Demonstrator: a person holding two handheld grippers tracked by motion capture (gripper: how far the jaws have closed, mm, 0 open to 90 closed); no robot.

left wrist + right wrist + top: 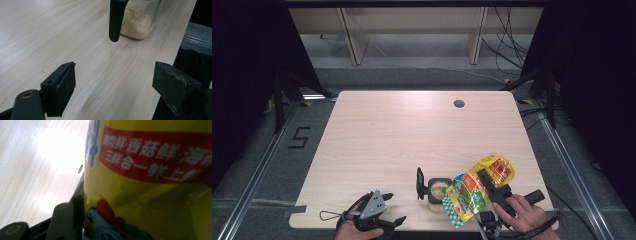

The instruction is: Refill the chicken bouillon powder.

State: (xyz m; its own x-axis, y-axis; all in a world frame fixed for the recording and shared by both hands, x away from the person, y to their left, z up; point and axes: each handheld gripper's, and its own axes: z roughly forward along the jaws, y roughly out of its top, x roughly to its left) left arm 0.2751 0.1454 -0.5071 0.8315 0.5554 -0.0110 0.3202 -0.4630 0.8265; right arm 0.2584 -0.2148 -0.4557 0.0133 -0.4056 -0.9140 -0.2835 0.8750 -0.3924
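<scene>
We see a light wooden table (402, 135) on grey carpeted floor (412, 75), black curtains (242, 75) at both sides, pale shelving legs (354, 40) and loose cables (507, 45) far beyond the tongs.

The table (412, 145) is a pale wood-grain top with rounded corners, standing on a grey floor (277, 165). A round cable hole (459, 104) sits near its far edge, at about one o'clock from the middle. At about five o'clock, near the front edge, stands a clear jar (437, 192) of pale grains, its black lid (419, 183) hinged open and upright at the jar's nine o'clock side.
</scene>
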